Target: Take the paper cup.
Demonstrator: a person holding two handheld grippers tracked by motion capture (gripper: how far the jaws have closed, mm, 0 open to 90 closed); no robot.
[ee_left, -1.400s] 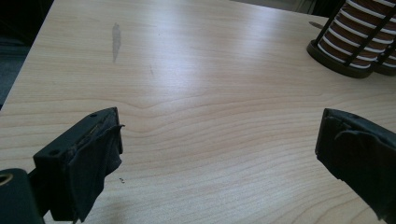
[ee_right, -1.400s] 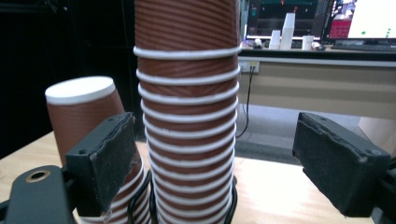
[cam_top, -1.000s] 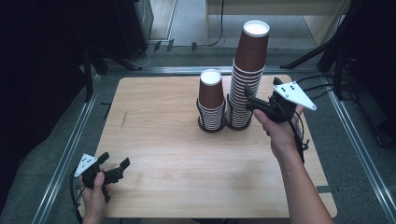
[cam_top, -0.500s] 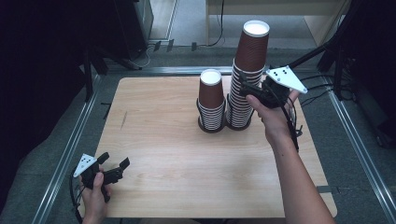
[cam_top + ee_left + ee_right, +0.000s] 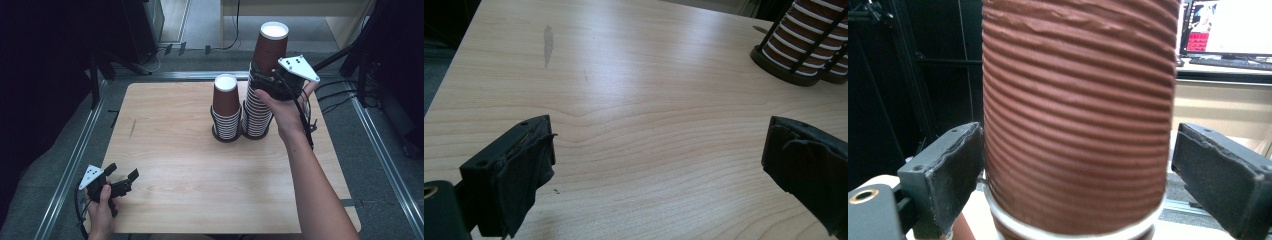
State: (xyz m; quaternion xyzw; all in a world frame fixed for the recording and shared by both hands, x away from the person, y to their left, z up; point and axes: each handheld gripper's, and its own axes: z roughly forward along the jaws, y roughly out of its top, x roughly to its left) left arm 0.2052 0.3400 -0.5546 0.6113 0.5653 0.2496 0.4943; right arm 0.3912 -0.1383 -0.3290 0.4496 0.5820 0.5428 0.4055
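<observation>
Item 1, nearest: left claw [image 5: 121, 183], held low at the near left corner of the table [image 5: 175, 150]. Jaws stand wide apart with nothing between them; in the left gripper view only bare wood lies ahead. Idle.

Item 2, mid-table: short stack of cups [image 5: 226, 110], brown ribbed paper cups nested upside down in a dark wire holder, white base of the top cup facing up. Stands just beside the tall stack, on its left.

Item 3, far right: tall stack of cups [image 5: 260, 107], same kind, also in a holder, rising well above its neighbour.

Item 4: top cup [image 5: 270, 47] of the tall stack, the piece in hand. It sits on the stack, not yet lifted clear.

Item 5: right claw [image 5: 265, 80], raised to the top cup's lower part. In the right gripper view its jaws straddle the ribbed wall: one pad close against it, the other with a gap showing. Spread, not yet clamped.

Status, as judged: approach done; closing on the cup, lifting it off and placing it remain.
</observation>
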